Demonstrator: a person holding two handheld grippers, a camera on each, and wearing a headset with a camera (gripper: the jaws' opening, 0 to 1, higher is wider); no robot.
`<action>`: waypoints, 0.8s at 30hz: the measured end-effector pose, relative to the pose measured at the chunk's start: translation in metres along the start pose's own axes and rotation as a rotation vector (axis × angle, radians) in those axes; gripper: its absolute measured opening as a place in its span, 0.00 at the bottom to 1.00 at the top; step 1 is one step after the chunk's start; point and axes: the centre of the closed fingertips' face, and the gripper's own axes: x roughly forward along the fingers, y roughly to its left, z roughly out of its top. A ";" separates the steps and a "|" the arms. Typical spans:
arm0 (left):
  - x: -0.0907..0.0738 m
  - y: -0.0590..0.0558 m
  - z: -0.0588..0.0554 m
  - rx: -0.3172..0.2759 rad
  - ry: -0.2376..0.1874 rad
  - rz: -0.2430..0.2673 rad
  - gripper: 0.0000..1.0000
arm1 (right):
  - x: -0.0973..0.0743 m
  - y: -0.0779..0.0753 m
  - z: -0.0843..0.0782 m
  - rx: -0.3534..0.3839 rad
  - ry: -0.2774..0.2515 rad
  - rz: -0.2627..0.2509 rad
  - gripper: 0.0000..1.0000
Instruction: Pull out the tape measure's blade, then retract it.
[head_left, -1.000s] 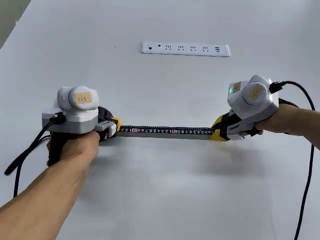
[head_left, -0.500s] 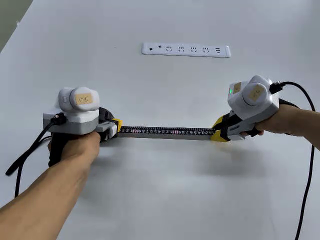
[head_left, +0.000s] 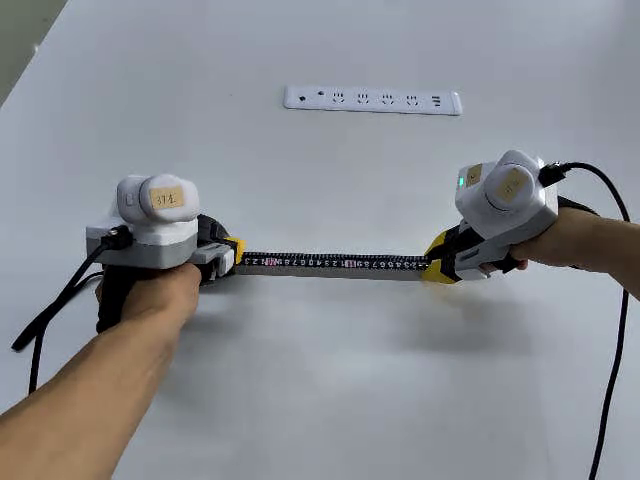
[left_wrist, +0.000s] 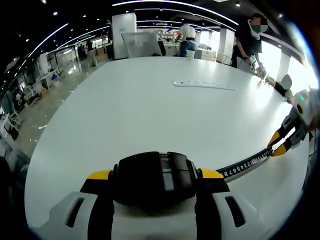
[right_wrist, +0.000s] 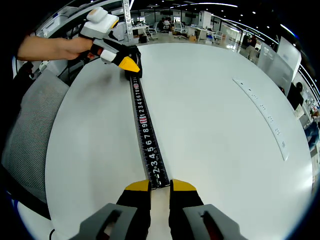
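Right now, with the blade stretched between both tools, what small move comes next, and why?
Probably ease the right tool toward the left tool, letting the blade feed back into the case. The blade already spans the gap, its end pinched by the right tool, the case clamped in the left, so retraction seems what remains.

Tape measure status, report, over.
Left gripper shut on black tape measure case. Right gripper pinching tip of black numbered blade, drawn out between them. White power strip lies well clear.
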 end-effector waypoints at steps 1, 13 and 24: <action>0.000 0.000 0.000 0.000 0.000 0.000 0.61 | 0.000 0.000 0.000 -0.001 0.002 0.000 0.09; -0.001 -0.003 -0.001 -0.005 -0.001 -0.008 0.61 | 0.004 0.002 0.004 -0.006 0.003 0.002 0.09; 0.000 -0.001 -0.002 -0.010 0.004 -0.018 0.61 | 0.005 0.003 0.005 -0.005 0.002 0.000 0.09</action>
